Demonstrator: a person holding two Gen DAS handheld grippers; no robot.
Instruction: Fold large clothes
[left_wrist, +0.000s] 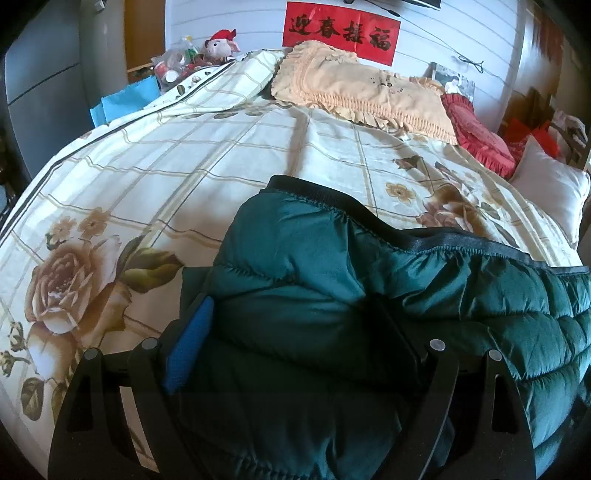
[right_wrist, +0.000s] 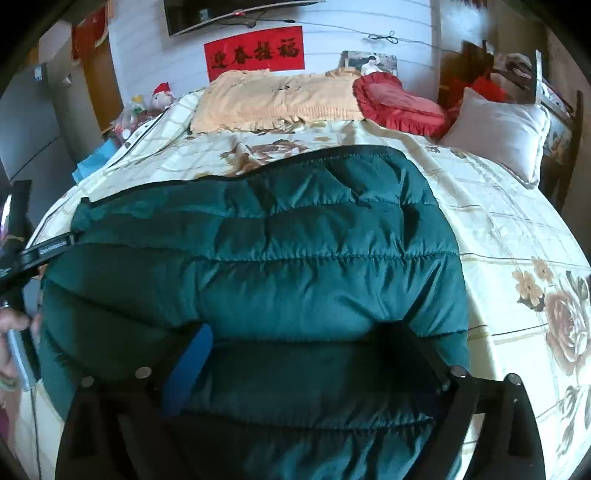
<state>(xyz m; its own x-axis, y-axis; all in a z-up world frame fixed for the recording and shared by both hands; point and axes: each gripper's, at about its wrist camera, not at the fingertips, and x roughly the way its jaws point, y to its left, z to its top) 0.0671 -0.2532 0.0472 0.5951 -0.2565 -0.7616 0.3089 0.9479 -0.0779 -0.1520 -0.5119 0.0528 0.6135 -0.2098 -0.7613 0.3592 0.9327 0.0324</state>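
Room: bedroom, white panelled wall (right_wrist: 369, 22) behind the bed, red banner (left_wrist: 341, 31) with black characters on it, grey cabinet (left_wrist: 40, 74) at the left side.
Surface: bed covered with a cream floral sheet (left_wrist: 155, 173), big brown rose prints.
Jacket: dark green quilted jacket (right_wrist: 277, 251) lying on the sheet at the near end of the bed, black trim along its far edge, bunched up toward both cameras.
Left gripper: left gripper (left_wrist: 295, 332), fingers either side of a thick fold of the jacket, blue pad on one finger pressed to the cloth, jaws clamped on the jacket.
Right gripper: right gripper (right_wrist: 306, 354), jacket bulging up between its fingers, blue pad against the fabric, jaws closed on the jacket.
Pillows: peach frilled pillow (left_wrist: 362, 88) at the head of the bed, red frilled cushion (right_wrist: 400, 105) just beside it, pale pillow (right_wrist: 498, 129) at the right edge.
Containers: clear plastic bag (left_wrist: 173, 68) beside the bed's far left corner, holds small jars or bottles, cannot tell exactly what.
Other: plush toy (left_wrist: 221, 44) with a red hat next to that bag, blue sheet or bag (left_wrist: 125, 99) below it.
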